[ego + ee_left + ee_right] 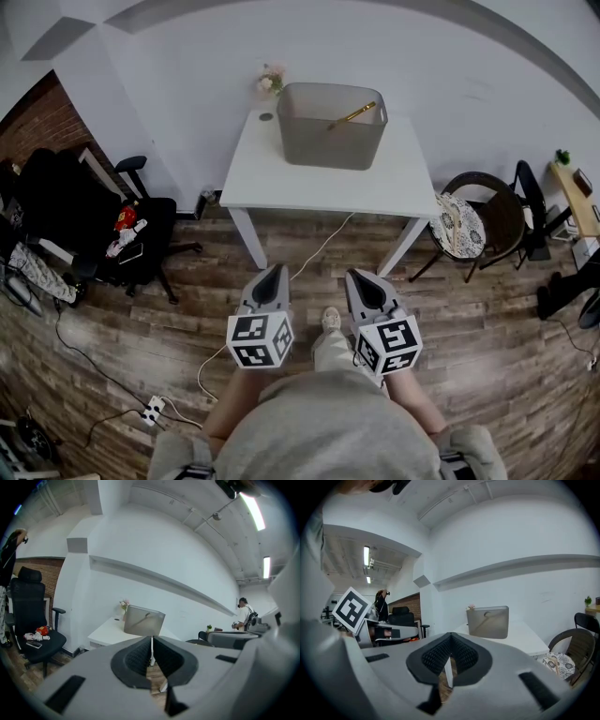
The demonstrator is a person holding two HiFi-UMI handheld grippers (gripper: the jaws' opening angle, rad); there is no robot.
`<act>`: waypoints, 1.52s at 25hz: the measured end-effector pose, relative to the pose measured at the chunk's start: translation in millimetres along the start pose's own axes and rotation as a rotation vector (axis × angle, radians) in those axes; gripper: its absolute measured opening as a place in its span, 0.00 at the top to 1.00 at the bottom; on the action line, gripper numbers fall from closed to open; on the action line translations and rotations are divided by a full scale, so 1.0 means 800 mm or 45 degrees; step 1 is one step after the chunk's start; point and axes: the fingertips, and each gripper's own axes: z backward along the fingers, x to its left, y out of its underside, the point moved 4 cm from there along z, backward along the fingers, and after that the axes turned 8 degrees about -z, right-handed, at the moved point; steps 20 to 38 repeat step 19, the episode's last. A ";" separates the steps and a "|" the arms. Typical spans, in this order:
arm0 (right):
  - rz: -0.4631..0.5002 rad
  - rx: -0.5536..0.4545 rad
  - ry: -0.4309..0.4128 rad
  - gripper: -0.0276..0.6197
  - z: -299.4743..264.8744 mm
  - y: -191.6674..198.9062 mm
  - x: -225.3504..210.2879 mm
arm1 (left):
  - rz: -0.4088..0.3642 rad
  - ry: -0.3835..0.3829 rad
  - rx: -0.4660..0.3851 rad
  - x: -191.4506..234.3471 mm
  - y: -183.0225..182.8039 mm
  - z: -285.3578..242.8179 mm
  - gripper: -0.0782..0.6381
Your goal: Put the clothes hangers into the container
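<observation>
A grey container [332, 125] stands at the back of a white table [328, 178], with a wooden clothes hanger [352, 114] leaning inside it. The container [143, 620] also shows in the left gripper view and the container [488, 622] in the right gripper view. My left gripper [274, 276] and right gripper [360, 279] are held side by side low over the floor, well short of the table's front edge. Both are shut, jaws together, with nothing between them.
A small pink flower pot [271, 82] sits at the table's back left corner. A black office chair [122, 234] with small items stands to the left, a round wooden chair [478, 223] to the right. Cables [211, 361] run across the wooden floor. A person [243, 613] stands far right.
</observation>
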 end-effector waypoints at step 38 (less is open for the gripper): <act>0.010 0.008 0.015 0.96 0.004 -0.001 -0.005 | -0.003 0.013 0.012 -0.007 -0.001 0.002 0.87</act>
